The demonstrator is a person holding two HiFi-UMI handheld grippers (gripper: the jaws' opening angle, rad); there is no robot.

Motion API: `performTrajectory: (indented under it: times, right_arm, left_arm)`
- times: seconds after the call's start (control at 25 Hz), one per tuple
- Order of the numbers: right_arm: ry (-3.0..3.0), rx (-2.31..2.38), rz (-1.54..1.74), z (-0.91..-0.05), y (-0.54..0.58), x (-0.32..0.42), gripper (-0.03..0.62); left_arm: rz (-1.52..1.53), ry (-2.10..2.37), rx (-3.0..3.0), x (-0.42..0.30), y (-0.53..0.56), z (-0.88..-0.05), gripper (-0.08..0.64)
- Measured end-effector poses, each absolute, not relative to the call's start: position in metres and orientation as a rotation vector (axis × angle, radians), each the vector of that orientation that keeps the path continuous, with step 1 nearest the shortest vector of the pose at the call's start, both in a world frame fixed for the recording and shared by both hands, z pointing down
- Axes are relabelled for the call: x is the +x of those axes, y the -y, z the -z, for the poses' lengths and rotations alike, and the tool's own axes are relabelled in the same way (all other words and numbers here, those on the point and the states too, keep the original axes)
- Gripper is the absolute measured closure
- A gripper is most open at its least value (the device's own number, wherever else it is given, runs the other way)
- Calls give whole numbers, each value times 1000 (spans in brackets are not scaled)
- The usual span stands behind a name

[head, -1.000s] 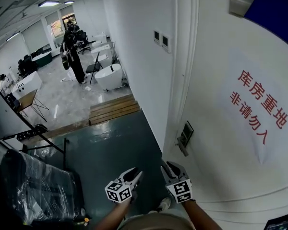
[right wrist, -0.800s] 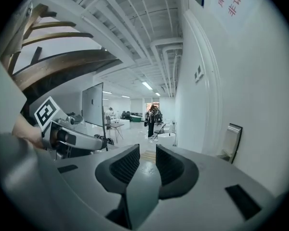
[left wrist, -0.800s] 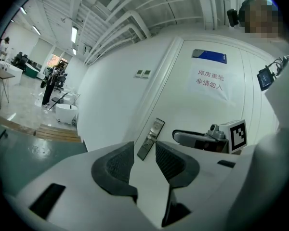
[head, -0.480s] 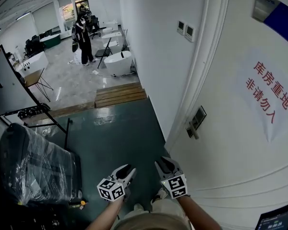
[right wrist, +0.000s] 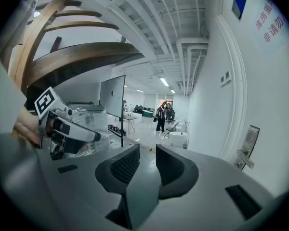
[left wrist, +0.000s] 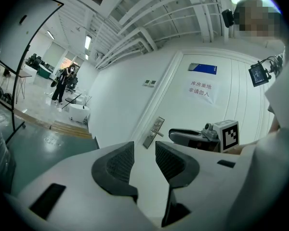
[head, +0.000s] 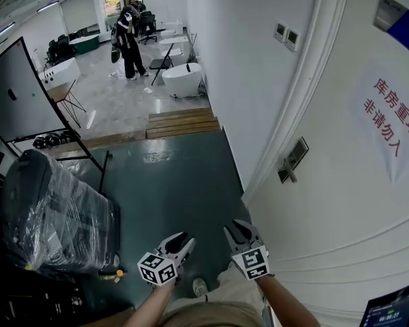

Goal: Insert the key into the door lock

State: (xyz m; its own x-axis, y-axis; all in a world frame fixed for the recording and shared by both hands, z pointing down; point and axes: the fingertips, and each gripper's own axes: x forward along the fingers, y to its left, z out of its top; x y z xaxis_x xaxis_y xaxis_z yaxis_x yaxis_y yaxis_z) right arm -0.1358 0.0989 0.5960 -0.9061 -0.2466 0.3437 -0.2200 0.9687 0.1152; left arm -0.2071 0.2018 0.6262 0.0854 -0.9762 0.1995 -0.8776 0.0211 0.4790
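The door lock is a metal plate with a lever handle [head: 292, 159] on the white door [head: 354, 203], and it also shows in the left gripper view as the lock plate [left wrist: 153, 132] and in the right gripper view as the lock plate [right wrist: 246, 146]. No key shows in any view. My left gripper [head: 184, 238] and right gripper [head: 236, 227] hang low near the person's body, well below and left of the lock. Each stands open by a narrow gap with nothing between the jaws: left gripper [left wrist: 144, 150], right gripper [right wrist: 148, 153].
A paper sign with red characters [head: 392, 123] is stuck on the door. Wall switches [head: 286, 36] sit left of the door frame. A plastic-wrapped cart [head: 54, 213] stands at the left on the green floor. Farther off are a wooden pallet [head: 183, 122], a white tub [head: 183, 79] and a person [head: 129, 36].
The head view has swung, so the lock plate sits higher and farther right in the picture. Both grippers stay low near the body, jaws unchanged.
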Motion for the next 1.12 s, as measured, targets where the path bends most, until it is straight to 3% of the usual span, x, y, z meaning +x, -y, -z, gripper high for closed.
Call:
performTrajectory:
  times: [1.12]
  right_arm:
    - [2708, 238, 131, -605, -112, -132, 499]
  left_arm:
    - [262, 1796, 1842, -200, -202, -644, 411]
